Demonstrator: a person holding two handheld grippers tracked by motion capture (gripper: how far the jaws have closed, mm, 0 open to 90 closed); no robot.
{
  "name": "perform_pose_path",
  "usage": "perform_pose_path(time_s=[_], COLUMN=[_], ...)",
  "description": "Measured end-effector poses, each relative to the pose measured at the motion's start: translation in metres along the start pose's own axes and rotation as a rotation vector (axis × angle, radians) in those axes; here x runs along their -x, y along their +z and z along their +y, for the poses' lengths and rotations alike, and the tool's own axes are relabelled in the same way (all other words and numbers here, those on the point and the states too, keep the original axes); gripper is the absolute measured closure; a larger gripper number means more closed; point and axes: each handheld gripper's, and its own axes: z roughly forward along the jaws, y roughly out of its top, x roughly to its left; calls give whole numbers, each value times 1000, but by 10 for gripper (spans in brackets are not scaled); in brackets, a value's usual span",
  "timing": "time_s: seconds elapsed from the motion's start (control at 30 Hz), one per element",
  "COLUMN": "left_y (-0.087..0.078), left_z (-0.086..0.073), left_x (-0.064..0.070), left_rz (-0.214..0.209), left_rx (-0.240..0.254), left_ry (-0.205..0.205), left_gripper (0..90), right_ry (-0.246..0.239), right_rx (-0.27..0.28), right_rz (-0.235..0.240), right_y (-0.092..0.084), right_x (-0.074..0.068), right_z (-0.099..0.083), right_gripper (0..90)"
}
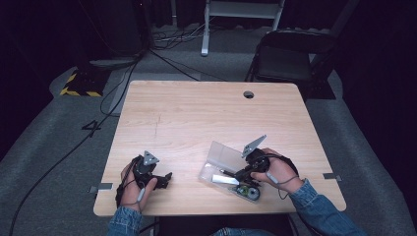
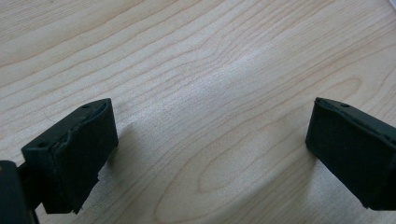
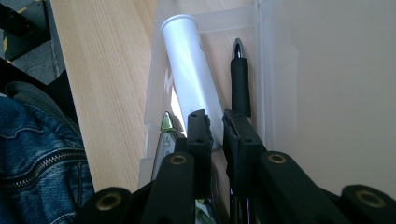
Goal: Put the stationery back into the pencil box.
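matt pale wood-grain table [image 1: 196,118]

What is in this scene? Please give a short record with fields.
surface: light wooden table
container: clear plastic case, lid open
contents: white plastic tube; black pen
beside case: small round green and black item
left gripper: open, over bare wood
right gripper: nearly shut, inside the case; a grip cannot be told

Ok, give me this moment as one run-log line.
left claw: open, on bare table | right claw: shut, in clear case between white tube and black pen
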Motion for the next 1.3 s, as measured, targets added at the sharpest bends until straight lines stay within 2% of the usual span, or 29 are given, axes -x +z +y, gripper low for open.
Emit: perform_pose_path(time_s=[0.23,0.33,0.5,0.57,0.6,0.8,0.97,1.07,1.3], left_y=[0,0,0,0,0,0,0,0,2], left_z=[0,0,0,0,0,0,0,0,1], left_x=[0,0,0,0,0,0,0,-1,-2], left_rz=[0,0,0,0,-2,-1,-3,-1,16], left_rx=[1,1,0,0,1,1,0,2,-2], left_ry=[-1,-2,8,7,5,5,-2,-4,-21], left_gripper=[26,26,22,22,22,22,22,19,4], right_ry=[-6,-21,-43,-46,-46,-36,-11,24,95], right_rx=[8,9,42,94,94,204,278,321,366], right_rz=[-29,-41,-63,-96,-96,-172,-242,-291,-376], right_y=[1,1,-7,-17,-17,-44,-66,-80,-100], right_x=[0,-2,-5,-5,-5,-1,8,16,32], right_z=[0,1,3,3,3,-1,-9,-17,-37], right_gripper=[865,847,804,754,754,642,545,496,424])
